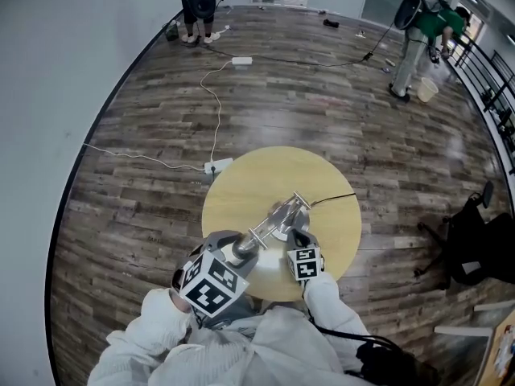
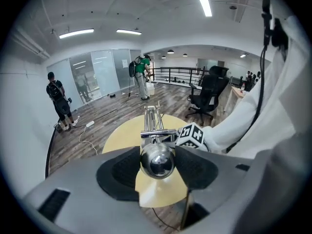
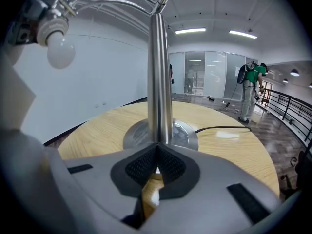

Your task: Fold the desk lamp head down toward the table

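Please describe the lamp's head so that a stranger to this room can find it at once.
Start at the round wooden table; a chrome desk lamp stands on it. The lamp head is the shiny rounded shell at the arm's end, clamped in the left gripper, unlike the flat disc base.

White power strip (image 1: pixel 217 166) on plank floor (image 1: pixel 338 103), black office chair (image 1: pixel 471 244), person in black (image 1: pixel 197 2), person in green (image 1: pixel 422 30).

The fingers (image 3: pixel 141 168) meet closed just before the upright lamp pole (image 3: pixel 160 77), bulb (image 3: pixel 61 52) at upper left.
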`<state>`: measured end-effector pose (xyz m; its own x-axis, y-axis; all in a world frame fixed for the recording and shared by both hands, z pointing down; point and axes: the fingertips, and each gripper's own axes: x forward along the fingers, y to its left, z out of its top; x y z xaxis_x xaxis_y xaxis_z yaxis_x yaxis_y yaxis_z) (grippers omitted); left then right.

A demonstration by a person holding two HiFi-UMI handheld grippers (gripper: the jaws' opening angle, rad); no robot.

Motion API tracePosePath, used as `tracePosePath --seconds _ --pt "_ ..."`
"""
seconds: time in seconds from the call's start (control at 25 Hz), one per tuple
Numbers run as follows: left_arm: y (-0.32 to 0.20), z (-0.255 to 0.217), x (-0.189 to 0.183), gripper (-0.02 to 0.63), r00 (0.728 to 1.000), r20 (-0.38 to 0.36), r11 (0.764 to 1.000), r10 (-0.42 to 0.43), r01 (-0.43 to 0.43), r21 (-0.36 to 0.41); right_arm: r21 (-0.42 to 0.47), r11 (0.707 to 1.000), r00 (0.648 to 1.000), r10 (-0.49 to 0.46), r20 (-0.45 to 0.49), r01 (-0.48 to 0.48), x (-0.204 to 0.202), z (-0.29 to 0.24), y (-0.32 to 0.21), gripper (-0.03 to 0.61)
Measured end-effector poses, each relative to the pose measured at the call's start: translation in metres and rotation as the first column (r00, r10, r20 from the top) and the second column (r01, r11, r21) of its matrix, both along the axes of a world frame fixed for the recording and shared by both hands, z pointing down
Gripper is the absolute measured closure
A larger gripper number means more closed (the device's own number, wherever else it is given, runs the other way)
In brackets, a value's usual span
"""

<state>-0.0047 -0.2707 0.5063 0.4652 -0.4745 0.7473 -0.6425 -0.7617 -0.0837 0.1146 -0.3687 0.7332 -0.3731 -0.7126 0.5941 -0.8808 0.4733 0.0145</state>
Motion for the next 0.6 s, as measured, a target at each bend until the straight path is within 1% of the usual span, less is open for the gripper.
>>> tracePosePath --seconds 0.12,0.32,0.44,0.6 --pt "0.002 0.039 0.000 0.390 1.000 0.024 1.000 -0.004 0.004 0.002 0.003 1.000 1.000 0.005 0.000 -0.005 0.001 0.001 0.001 0.566" --pt "-0.007 0.076 0.000 0.387 1.000 -0.031 0.999 0.000 0.001 0.040 -0.003 1.000 1.000 0.003 -0.006 -0.003 -0.002 0.000 0.001 0.566" --pt "-0.015 0.098 0.005 0.385 0.999 -0.051 0.997 0.010 -0.006 0.072 -0.008 1.000 1.000 0.014 -0.005 -0.014 -0.001 0.002 -0.001 0.566" --pt "-0.025 0.122 0.013 0.380 0.996 -0.080 0.996 0.026 -0.018 0.092 -0.004 1.000 1.000 0.004 -0.001 -0.004 -0.004 -0.001 0.000 0.566"
